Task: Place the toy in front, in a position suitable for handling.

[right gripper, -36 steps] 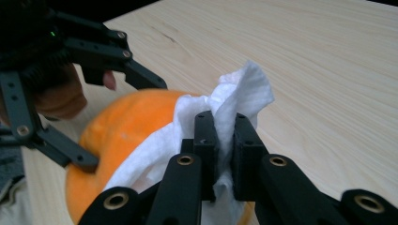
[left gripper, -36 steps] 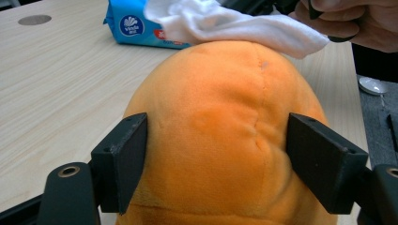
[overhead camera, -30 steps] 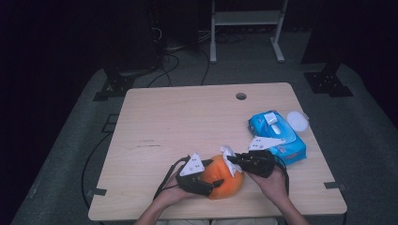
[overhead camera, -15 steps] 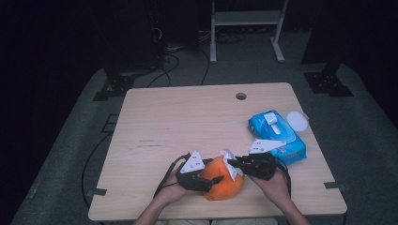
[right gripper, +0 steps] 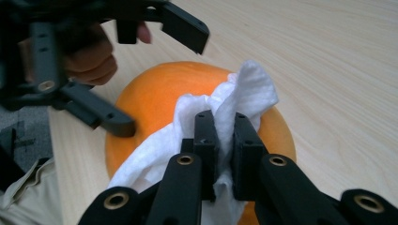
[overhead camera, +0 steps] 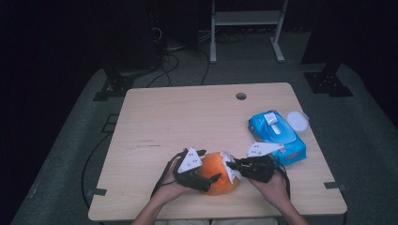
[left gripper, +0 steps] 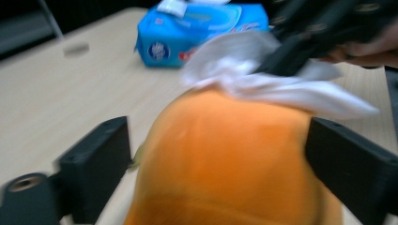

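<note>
Opening wider since earlier, the left gripper (overhead camera: 205, 165) straddled the round, smooth orange fruit (overhead camera: 218, 172), best steadied at its sides; the right gripper (right gripper: 224, 123) pinched a soft wet wipe (right gripper: 246, 91).

A light wooden desk (overhead camera: 187, 122) with a round cable hole (overhead camera: 241, 96) near its far edge stands on grey carpet (overhead camera: 356, 140) in a dark room. Beyond it, black cables (overhead camera: 173, 61) trail across the floor beside the white legs of a metal rack (overhead camera: 244, 28). Black stand feet (overhead camera: 327, 80) sit at either far corner.
</note>
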